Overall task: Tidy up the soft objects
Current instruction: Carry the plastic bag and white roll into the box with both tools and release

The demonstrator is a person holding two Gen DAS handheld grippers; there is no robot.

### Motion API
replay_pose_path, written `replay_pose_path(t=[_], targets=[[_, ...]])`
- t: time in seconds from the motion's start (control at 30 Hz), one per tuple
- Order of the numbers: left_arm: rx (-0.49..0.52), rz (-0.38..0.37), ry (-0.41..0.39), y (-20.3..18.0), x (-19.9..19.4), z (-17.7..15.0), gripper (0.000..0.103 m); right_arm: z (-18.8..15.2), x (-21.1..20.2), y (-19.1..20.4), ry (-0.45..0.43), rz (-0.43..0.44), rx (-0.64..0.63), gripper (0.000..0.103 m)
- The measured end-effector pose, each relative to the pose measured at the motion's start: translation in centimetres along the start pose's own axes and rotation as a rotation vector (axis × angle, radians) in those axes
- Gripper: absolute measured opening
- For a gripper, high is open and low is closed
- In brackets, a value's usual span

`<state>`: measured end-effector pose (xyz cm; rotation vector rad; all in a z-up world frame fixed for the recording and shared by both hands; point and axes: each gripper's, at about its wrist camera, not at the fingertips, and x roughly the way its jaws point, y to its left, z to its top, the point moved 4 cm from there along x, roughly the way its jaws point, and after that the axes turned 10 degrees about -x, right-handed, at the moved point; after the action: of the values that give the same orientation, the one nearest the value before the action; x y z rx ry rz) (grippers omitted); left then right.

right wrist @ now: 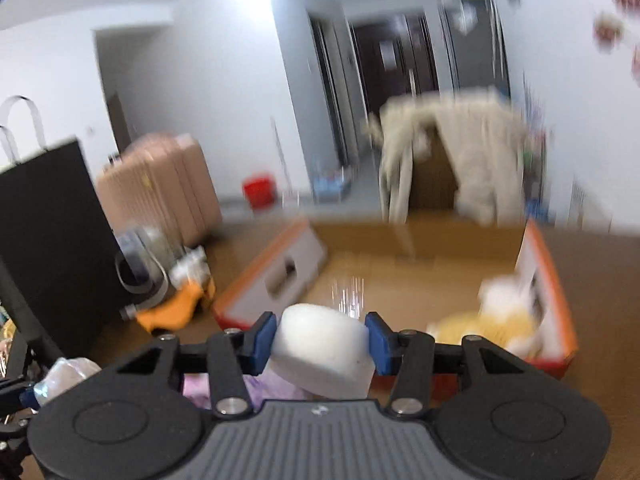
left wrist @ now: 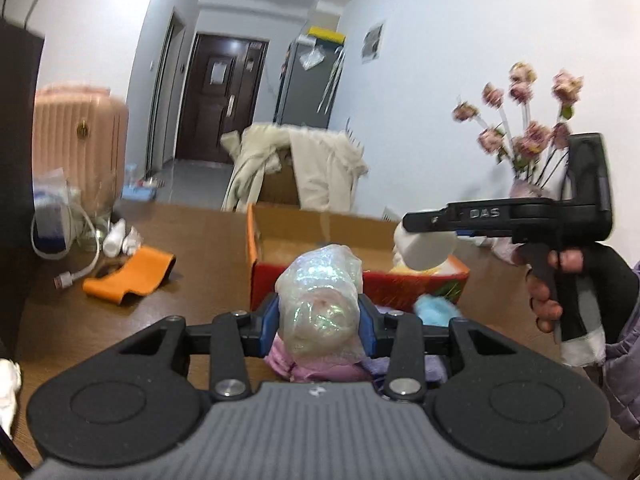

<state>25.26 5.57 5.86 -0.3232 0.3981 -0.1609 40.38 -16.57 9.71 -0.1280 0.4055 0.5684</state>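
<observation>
Your left gripper [left wrist: 320,320]: blue pads clamped on a crinkled, iridescent plastic-wrapped bundle [left wrist: 320,300], rounded and translucent, held above the desk's near edge just in front of the box.

Your right gripper [right wrist: 320,338]: blue pads clamped on a white foam block [right wrist: 322,350], smooth, thick and round-cornered, tilted down toward the camera. In the left wrist view the same block [left wrist: 426,248] hangs over the box's right end.

Cardboard box [left wrist: 320,276]: open-topped, orange-rimmed with red printed sides and plain brown inside, standing mid-desk. At its right end lie a fuzzy yellow soft item [right wrist: 484,326] and a white plush piece [right wrist: 502,290], both blurred.

Below the grippers, at the near edge: pink-lilac fabric [left wrist: 320,368], soft and folded, and a fluffy light-blue item [left wrist: 438,310] beside the box's front wall.

Desk [left wrist: 180,240]: brown wood grain. Toward its left edge: an orange felt-like sleeve [left wrist: 132,272], flat and curved, and a white cable [left wrist: 74,276] with a plug.

Far right corner: dried pink flowers [left wrist: 524,120] in a vase.
</observation>
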Motion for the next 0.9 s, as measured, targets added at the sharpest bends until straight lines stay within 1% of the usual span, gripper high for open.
replay_pose_path(t=[0.1, 0.23, 0.33, 0.43, 0.5, 0.6, 0.7, 0.73, 0.8, 0.9], targets=[[0.017, -0.006, -0.028, -1.5, -2.0, 0.2, 0.040, 0.8, -3.9, 1.1, -0.051, -0.012, -0.048, 0.048], [0.044, -0.028, -0.063, -3.4, -5.1, 0.1, 0.040, -0.3, -10.2, 2.6, -0.101, -0.029, -0.090, 0.048], [0.067, -0.049, -0.080, -4.5, -6.8, -0.1, 0.040, -1.2, -14.3, 2.8, -0.121, -0.044, -0.102, 0.049], [0.078, -0.062, -0.078, -5.3, -7.6, -0.1, 0.040, -2.1, -17.0, 2.9, -0.134, -0.071, -0.105, 0.049], [0.078, -0.072, -0.076, -5.5, -7.6, 0.0, 0.040, -2.4, -18.0, 2.6, -0.135, -0.083, -0.100, 0.049], [0.081, -0.082, -0.074, -5.5, -6.7, 0.9, 0.040, -2.5, -18.2, 2.1, -0.130, -0.089, -0.099, 0.049], [0.075, -0.088, -0.054, -5.1, -4.1, 3.0, 0.040, -1.9, -16.7, 0.9, -0.119, -0.088, -0.097, 0.049], [0.074, -0.090, -0.043, -4.8, -2.5, 4.0, 0.041, -1.6, -15.9, 0.4, -0.113, -0.089, -0.096, 0.049], [0.070, -0.068, -0.016, -4.2, 1.0, 5.8, 0.040, -0.8, -13.7, -1.1, -0.100, -0.094, -0.088, 0.049], [0.051, -0.050, 0.053, -3.1, 8.2, 8.6, 0.040, 0.7, -8.6, -4.8, -0.060, -0.111, -0.065, 0.049]])
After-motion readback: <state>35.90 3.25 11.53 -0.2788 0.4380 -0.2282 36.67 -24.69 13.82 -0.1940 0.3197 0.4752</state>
